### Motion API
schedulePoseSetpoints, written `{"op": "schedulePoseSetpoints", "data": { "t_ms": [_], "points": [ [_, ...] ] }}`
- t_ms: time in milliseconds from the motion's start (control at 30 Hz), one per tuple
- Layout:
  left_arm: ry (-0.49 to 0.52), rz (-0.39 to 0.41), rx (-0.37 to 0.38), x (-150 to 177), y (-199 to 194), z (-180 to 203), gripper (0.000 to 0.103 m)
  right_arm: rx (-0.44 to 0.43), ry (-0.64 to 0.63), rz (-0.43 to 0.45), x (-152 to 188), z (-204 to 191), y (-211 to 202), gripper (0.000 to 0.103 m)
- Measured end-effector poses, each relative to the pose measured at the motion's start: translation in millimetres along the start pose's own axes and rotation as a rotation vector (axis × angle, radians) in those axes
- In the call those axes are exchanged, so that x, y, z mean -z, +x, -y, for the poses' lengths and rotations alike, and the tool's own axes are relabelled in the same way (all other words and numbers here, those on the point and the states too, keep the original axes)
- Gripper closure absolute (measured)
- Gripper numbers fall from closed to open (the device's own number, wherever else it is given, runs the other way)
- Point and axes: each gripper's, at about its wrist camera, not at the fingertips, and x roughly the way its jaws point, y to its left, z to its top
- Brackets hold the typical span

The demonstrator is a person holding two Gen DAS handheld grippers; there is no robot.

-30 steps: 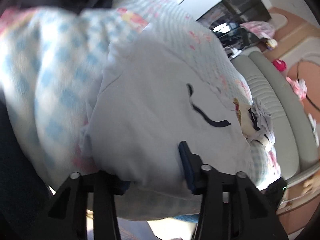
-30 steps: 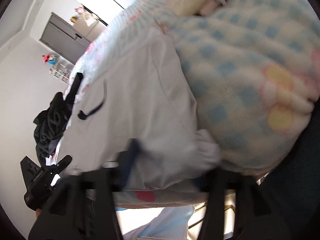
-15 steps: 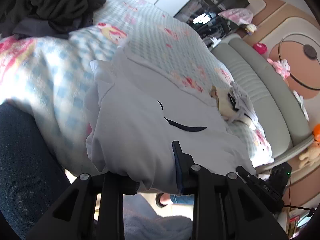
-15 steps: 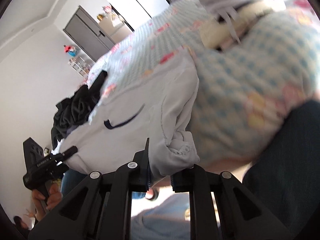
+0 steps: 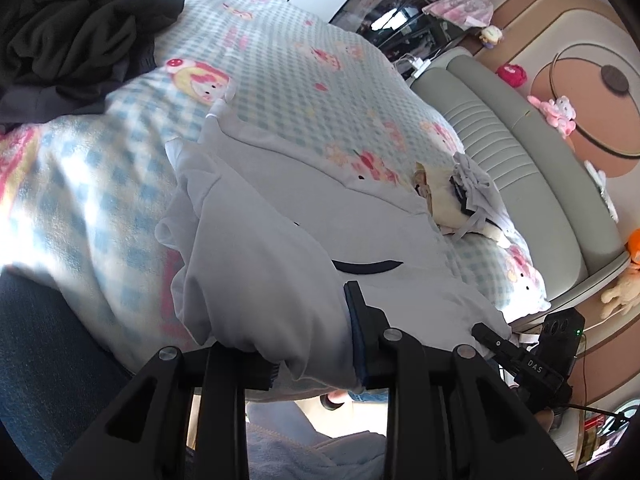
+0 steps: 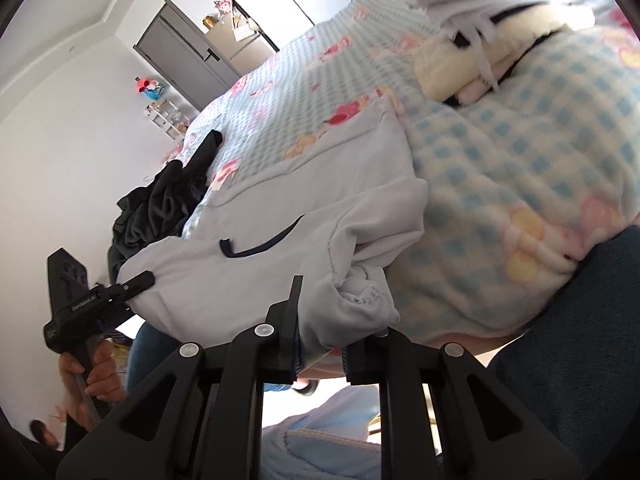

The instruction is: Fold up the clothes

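A pale grey sweatshirt point(image 5: 280, 248) with a dark curved mark lies on the checked bed blanket point(image 5: 280, 60); its near edge is raised off the bed. My left gripper point(image 5: 312, 344) is shut on one corner of that edge, and cloth bulges over its lower finger. In the right wrist view the sweatshirt point(image 6: 300, 216) shows a bunched cuff at the other corner. That bunch sits pinched between the pads of my right gripper point(image 6: 324, 336), whose jaws are opening slightly. Each gripper also shows in the other's view: the left gripper point(image 6: 80, 304) in a hand, the right gripper point(image 5: 520, 356) at the far corner.
A heap of black clothes point(image 5: 80, 40) lies on the bed past the sweatshirt. A small stack of cream and white garments point(image 5: 460, 200) sits near the padded grey headboard point(image 5: 520, 160). A person's denim leg point(image 6: 580, 340) is close beside the bed edge. A light blue fleece point(image 6: 320, 448) hangs below.
Both grippers have risen and carried the sweatshirt's near edge up off the blanket. More of the bed and room shows beyond it. The jaws have narrowed on the cloth.
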Motion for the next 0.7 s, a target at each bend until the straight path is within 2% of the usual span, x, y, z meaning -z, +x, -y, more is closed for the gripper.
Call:
{"op": "schedulePoseSetpoints", "data": {
  "t_ms": [233,333,400,500,533,600,633,700],
  "points": [
    [-0.016,-0.016,0.035,-24,7,-8,0.074,-0.060,0.025,-0.009,-22,4,2,0.084],
    [-0.014,-0.003,0.048,-43,14,-8,0.073,-0.046,-0.009,0.004,-40,-3,10,0.081],
    [-0.042,0.002,0.060,-63,25,-13,0.070,-0.040,-0.016,0.008,-53,-5,20,0.073],
    [-0.076,0.013,0.121,-93,47,-23,0.060,-0.036,-0.012,0.012,-75,-5,37,0.068],
    [-0.083,0.011,0.125,-104,57,-27,0.055,-0.028,-0.005,0.018,-85,-3,45,0.068],
    [-0.103,0.001,0.105,-122,76,-32,0.050,-0.006,0.025,0.021,-102,3,60,0.058],
    [-0.110,-0.010,0.103,-129,83,-34,0.047,0.006,0.047,0.020,-110,7,67,0.057],
    [-0.103,0.017,0.116,-135,78,-34,0.046,0.030,0.090,0.016,-126,16,81,0.055]
  ]
}}
